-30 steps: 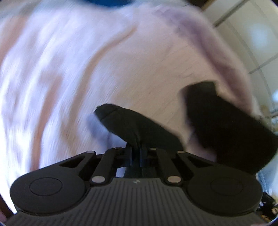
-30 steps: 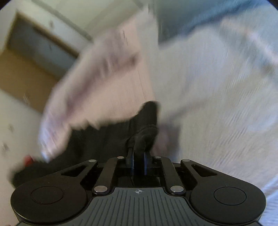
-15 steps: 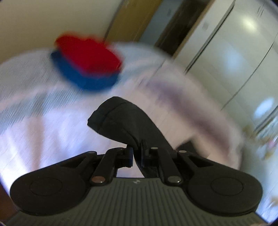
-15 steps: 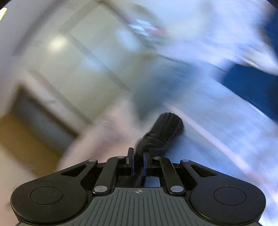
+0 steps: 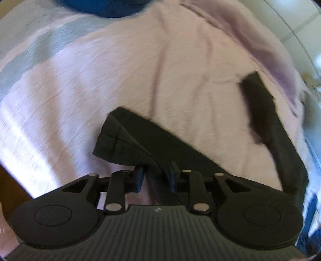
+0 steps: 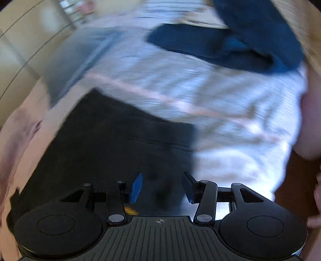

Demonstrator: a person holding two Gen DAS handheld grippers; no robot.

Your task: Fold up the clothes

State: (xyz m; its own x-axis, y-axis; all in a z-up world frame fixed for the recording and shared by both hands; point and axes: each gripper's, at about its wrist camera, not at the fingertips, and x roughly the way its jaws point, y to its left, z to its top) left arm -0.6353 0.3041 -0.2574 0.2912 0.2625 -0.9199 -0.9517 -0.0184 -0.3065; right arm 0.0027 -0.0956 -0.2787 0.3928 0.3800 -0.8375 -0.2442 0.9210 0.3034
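Left gripper [image 5: 156, 177]: its jaws are slightly apart with a fold of the black garment [image 5: 128, 144] between them; the cloth runs against the right-hand finger, while a thin gap shows at the left one, and whether the pads are pinching it cannot be told. From the jaws the black garment rises to a stitched corner just ahead, and a long strip of it runs off to the right, curving up to a second dark end [image 5: 258, 100] near the picture's edge. All of it lies on a pale pink sheet [image 5: 120, 70], creased and blurred by motion. A grey stripe [image 5: 30, 52] crosses the sheet at upper left, and a blue cloth [image 5: 112, 8] sits at the top edge.

Right gripper [image 6: 161, 187]: its jaws stand wide apart, blue pads [image 6: 136, 187] showing, and nothing is held between them. Directly beneath and ahead of the open fingers the black garment [image 6: 112, 140] lies spread flat, covering the lower left of the view. Beyond it the bedding turns to a pale blue-white sheet [image 6: 230, 112] with a thin pink stripe running across. A dark blue garment [image 6: 230, 46] is heaped at the far upper right, well apart from the black one. Pale cupboard doors [image 6: 18, 50] show at upper left. The view is heavily smeared.
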